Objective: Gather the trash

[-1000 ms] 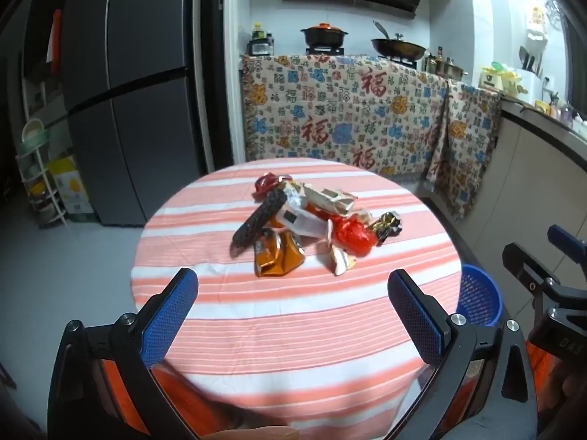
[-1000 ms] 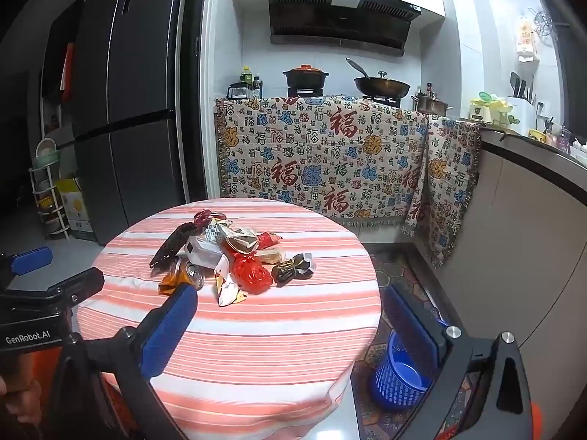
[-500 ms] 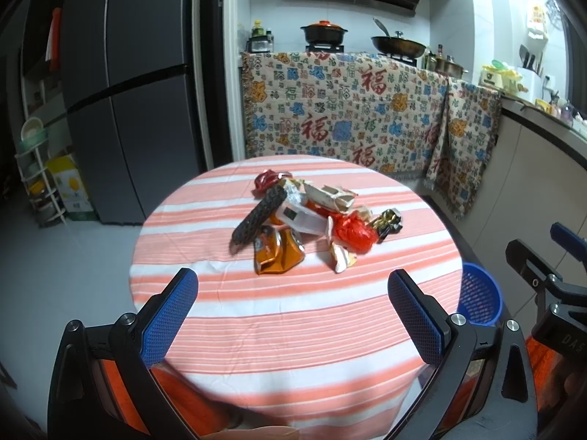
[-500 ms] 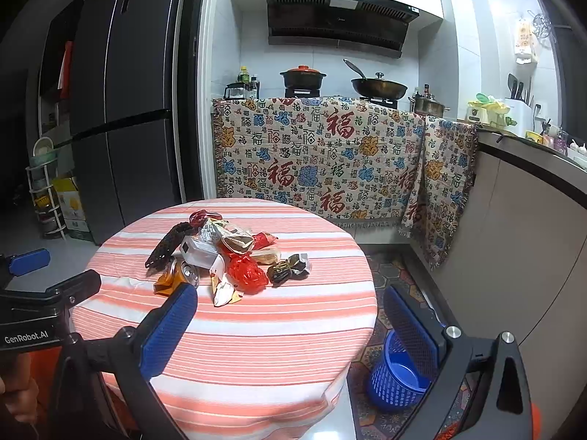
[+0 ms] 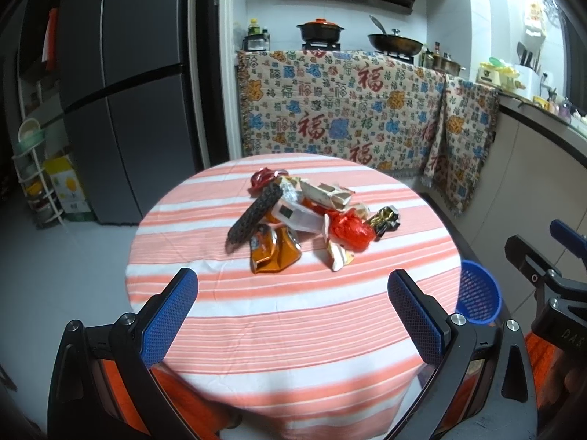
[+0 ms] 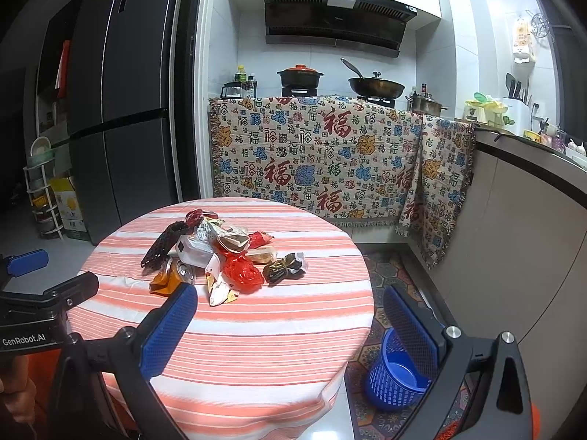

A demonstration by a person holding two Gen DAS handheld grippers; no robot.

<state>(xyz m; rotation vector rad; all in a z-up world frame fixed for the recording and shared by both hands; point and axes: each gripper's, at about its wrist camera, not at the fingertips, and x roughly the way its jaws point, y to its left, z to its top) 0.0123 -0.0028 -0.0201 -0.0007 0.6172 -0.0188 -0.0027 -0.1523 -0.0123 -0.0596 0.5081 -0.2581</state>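
Both the left gripper [image 5: 293,304] and right gripper [image 6: 290,324] hover with fingers spread, empty; the trash pile [image 5: 308,225] lies at twelve o'clock on the table [image 5: 293,315], blue basket [image 6: 398,379] at four.

The round table with the orange-and-white striped cloth [image 5: 293,315] is bare along its whole near edge, so there is open room between this edge and the pile of crumpled wrappers and a crushed can [image 5: 304,220] near its middle. The far rim behind the pile is also free. On the floor to the right, just beside the table, the blue plastic mesh basket [image 6: 398,377] stands with its mouth open upward.
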